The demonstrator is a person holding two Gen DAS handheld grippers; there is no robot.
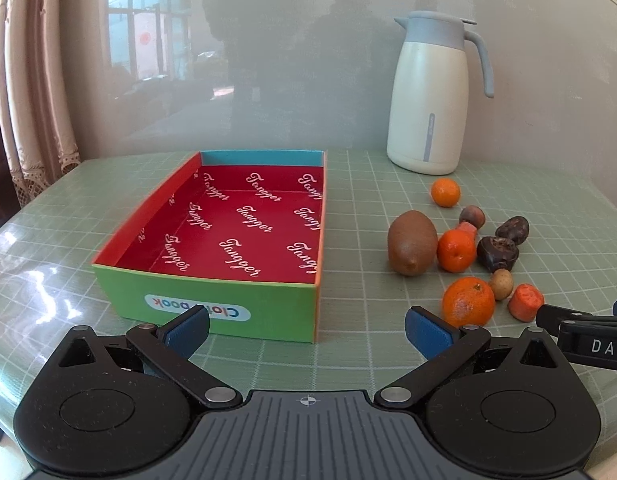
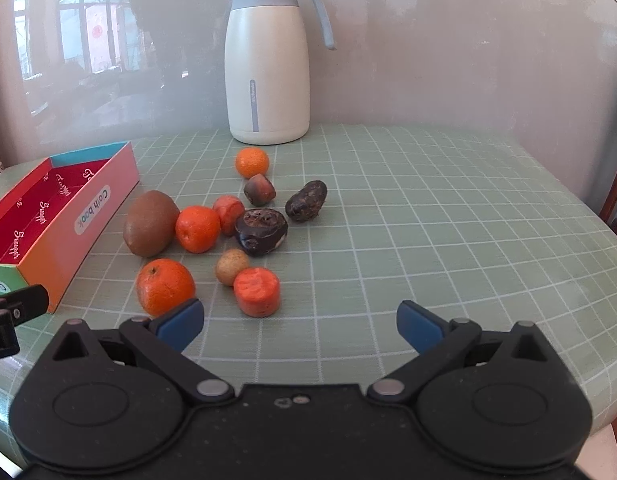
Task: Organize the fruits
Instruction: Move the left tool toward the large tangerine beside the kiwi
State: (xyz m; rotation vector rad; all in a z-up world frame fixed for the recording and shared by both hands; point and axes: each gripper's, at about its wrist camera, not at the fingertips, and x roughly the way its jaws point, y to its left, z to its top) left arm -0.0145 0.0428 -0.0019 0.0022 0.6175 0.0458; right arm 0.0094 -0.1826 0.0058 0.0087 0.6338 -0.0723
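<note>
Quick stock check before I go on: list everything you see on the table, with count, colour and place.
box: 1, green, orange and blue walls, red inside, nothing in it, left of the fruit.
oranges: 3, orange, one nearest the grippers, one beside the kiwi, one by the jug.
kiwi: 1, brown, next to the box.
carrot-like pieces: 2, orange-red, one near, one mid-pile.
dark wrinkled fruits: 2, blackish, middle and right of pile.
small dark reddish piece: 1, behind the pile.
small tan round fruit: 1, near the front.
jug: 1, cream with grey lid, at the back.
table mat: 1, green grid.
left gripper: open, holding nothing.
right gripper: open, holding nothing.
</note>
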